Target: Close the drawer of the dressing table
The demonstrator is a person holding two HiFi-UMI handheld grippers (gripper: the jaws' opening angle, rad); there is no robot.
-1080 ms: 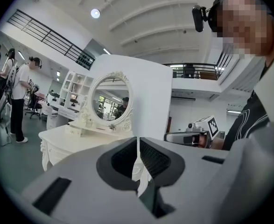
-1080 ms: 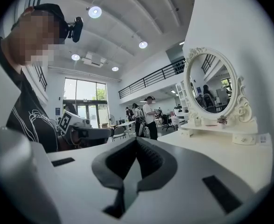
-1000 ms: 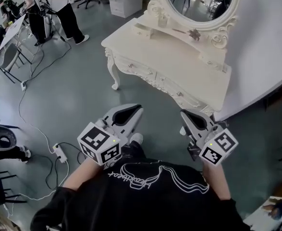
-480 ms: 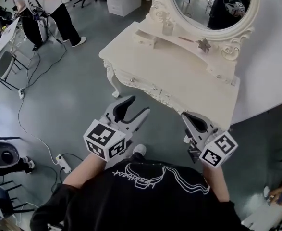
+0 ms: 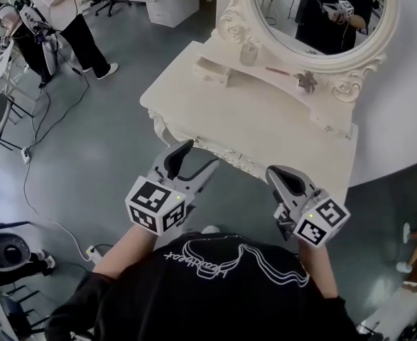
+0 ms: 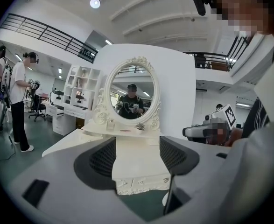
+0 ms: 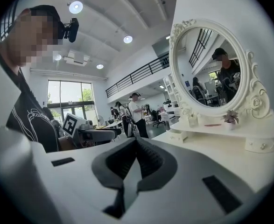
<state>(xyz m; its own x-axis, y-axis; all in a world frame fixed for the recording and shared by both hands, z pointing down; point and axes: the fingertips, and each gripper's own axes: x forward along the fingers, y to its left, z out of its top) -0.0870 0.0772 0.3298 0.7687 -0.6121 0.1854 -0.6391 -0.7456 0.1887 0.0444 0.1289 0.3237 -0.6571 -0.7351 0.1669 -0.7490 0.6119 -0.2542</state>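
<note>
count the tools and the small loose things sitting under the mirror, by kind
tools: 2 (left tool, jaws opening with nothing held between them; right tool, jaws together)
small jar: 1
pink stick: 1
small flower: 1
total: 5

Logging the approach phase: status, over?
Left gripper jaws opening, empty; right gripper shut, empty. Both short of dressing table. Small drawer by mirror sticks out. Path clear.
</note>
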